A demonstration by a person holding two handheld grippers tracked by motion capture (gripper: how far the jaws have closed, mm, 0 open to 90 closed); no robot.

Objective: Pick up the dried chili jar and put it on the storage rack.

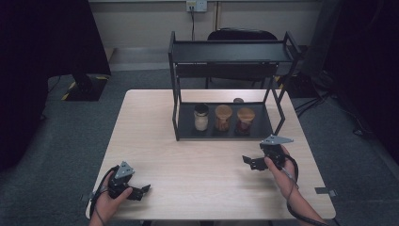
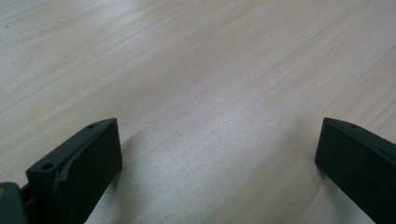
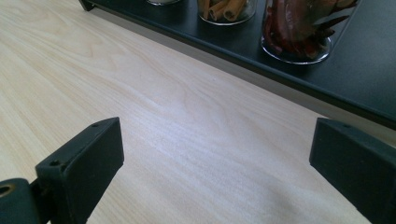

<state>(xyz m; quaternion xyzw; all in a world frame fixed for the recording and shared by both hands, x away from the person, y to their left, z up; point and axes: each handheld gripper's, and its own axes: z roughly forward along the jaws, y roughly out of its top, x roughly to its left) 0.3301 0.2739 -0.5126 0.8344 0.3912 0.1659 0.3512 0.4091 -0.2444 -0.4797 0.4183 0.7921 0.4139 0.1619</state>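
Glass jar of red chillies (image 3: 295,32), nearest the right gripper (image 1: 254,161), looks rigid, slippery, breakable: grasp its straight wall; both grippers' fingers gape empty over the worktop (image 1: 155,141)

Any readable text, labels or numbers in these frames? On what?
None readable.
Jars on the rack: no label visible.
Grippers, left and right: no markings.
Wall socket: too small to tell.
Table: bare wood.
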